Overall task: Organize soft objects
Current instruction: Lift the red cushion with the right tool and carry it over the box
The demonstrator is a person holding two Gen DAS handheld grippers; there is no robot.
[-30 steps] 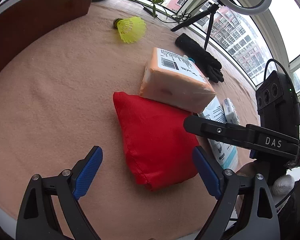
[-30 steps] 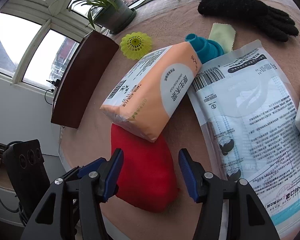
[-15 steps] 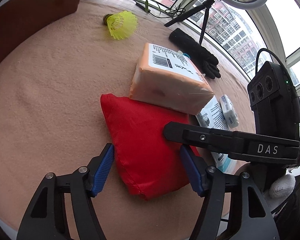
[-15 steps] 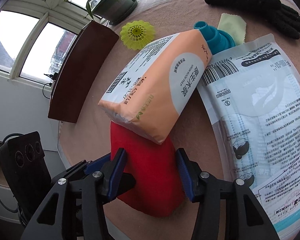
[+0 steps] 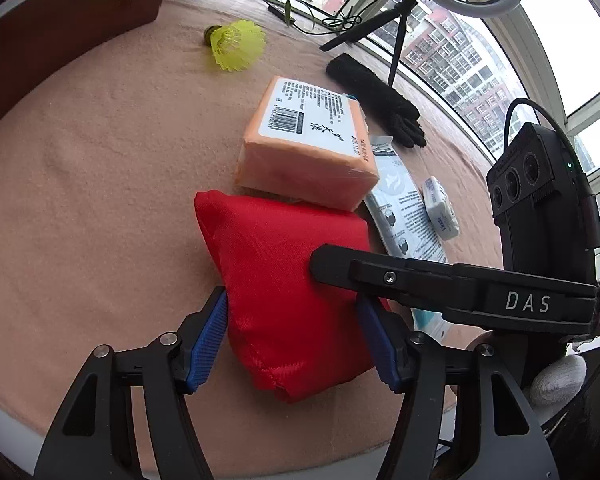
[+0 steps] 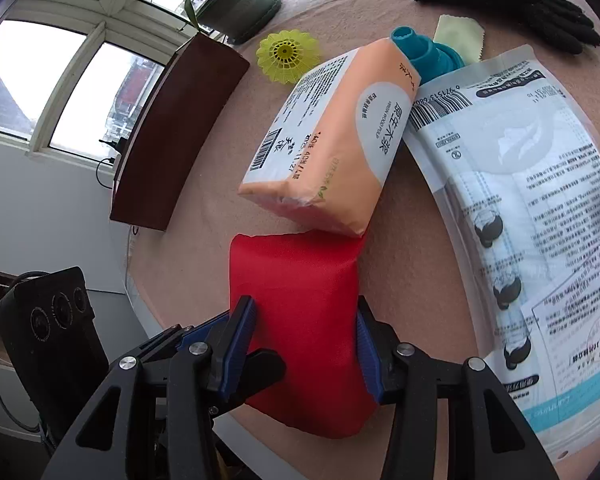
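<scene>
A red cloth pouch (image 5: 284, 280) lies on the tan table cover, its far edge under an orange tissue pack (image 5: 308, 148). My left gripper (image 5: 296, 340) is shut on the pouch's near end, blue pads pressed on both sides. My right gripper (image 6: 306, 344) is shut on the same pouch (image 6: 300, 304) from the other side. One right finger (image 5: 420, 280) crosses the left wrist view over the pouch. The orange tissue pack (image 6: 340, 136) rests on the pouch's far edge.
A white and blue printed bag (image 6: 520, 208) lies right of the tissue pack. A black glove (image 6: 500, 0), a teal funnel (image 6: 424, 56), a yellow-green cloth (image 6: 460, 36), a yellow shuttlecock (image 5: 236, 44) and a small tissue packet (image 5: 440, 208) lie farther off. A brown board (image 6: 176, 128) stands at the table's edge.
Both grippers moved forward and closed on the red pouch, which now bulges between the pads. The tissue pack stays in place.
</scene>
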